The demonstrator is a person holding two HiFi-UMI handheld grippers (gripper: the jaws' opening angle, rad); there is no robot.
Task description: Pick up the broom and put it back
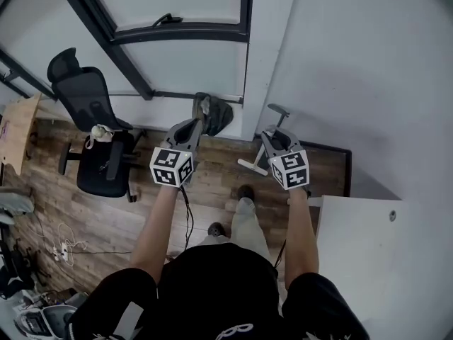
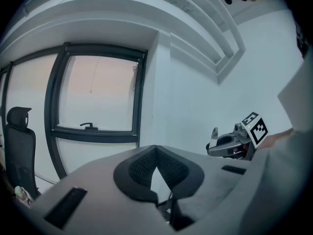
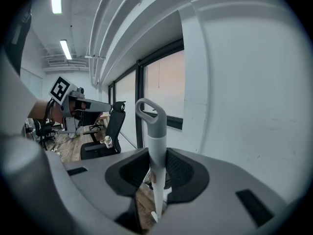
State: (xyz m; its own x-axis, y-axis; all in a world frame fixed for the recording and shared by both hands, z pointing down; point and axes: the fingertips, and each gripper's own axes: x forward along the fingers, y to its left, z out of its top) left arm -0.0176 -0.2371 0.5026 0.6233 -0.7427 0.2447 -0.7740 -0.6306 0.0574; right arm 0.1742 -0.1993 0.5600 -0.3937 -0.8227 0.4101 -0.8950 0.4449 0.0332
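Broom in our right gripper
Its jaws pinch the grey handle; our left gripper's jaws are pressed together, empty.

No legible text, brand, number or sign is found. The left marker cube and right marker cube bear only black-and-white square patterns.

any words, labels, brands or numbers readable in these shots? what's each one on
None readable.
Black-and-white marker cube on the left hand-held gripper: square pattern only, no letters.
Matching marker cube on the right hand-held gripper: same.
White print on the person's black shirt: cut off by the frame edge, unreadable.
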